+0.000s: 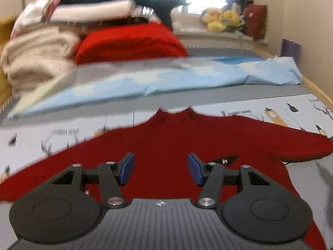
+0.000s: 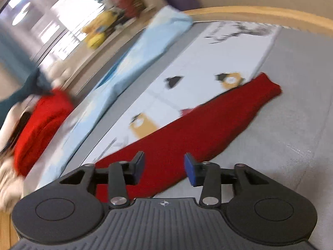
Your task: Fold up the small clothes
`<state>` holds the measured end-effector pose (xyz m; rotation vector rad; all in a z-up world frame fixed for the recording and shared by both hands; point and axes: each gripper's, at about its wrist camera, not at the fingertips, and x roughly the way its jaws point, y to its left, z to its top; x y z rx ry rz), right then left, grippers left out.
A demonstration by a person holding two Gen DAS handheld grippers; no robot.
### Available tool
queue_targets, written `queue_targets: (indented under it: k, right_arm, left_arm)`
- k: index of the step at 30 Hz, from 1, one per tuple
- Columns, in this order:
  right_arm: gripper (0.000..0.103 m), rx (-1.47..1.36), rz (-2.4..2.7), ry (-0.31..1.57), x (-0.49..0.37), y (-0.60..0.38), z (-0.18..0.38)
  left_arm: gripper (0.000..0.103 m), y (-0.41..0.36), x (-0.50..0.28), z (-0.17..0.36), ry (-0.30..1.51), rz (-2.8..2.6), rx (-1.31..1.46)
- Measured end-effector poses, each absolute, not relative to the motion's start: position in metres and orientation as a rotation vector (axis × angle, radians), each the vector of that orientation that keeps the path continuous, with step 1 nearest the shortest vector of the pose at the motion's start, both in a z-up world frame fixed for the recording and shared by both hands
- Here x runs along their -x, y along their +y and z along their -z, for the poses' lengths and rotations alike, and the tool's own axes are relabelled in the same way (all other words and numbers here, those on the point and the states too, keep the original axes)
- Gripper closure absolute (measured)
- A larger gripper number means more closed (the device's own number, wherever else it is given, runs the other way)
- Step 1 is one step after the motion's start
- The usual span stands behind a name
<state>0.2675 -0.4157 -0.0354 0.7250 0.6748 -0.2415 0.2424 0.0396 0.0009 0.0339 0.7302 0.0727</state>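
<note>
Left wrist view: the left gripper (image 1: 160, 169) sits low in the frame, its blue pads (image 1: 127, 168) spread wide with nothing between them, above the body of a red sweater (image 1: 166, 137). The sweater lies flat across centre frame, neckline toward the top, sleeves running to both edges, on a white printed mat (image 1: 62, 133) over a grey sheet (image 1: 249, 95). Beyond it lie a light blue cloth (image 1: 187, 77), a folded red garment (image 1: 131, 43), and at upper left a blurred pile of clothes (image 1: 41, 52). Plush toys (image 1: 222, 19) sit upper right.

Right wrist view: the right gripper (image 2: 164, 167), likewise parted and holding nothing, is over one sleeve (image 2: 208, 123) that runs from lower centre to its cuff at right of centre.
</note>
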Motion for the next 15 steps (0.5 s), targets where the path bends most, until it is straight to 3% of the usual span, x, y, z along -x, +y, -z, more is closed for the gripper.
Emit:
queue_targets:
  k: [5,13,15]
  right_arm:
    - [0.057,-0.860,0.336,0.750,-0.288,-0.442,0.096]
    - [0.057,-0.894,0.437,0.758,-0.312,-0.460,0.123]
    - [0.063,-0.907,0.469,0.775,-0.317,-0.462,0.129]
  left_arm:
    - [0.041,0.065,-0.262,0.015,0.804,-0.097,0.001]
    - [0.038,0.106,-0.270,0.015,0.806,-0.181,0.054]
    - [0.038,0.117,-0.273,0.013,0.807,-0.213,0.074]
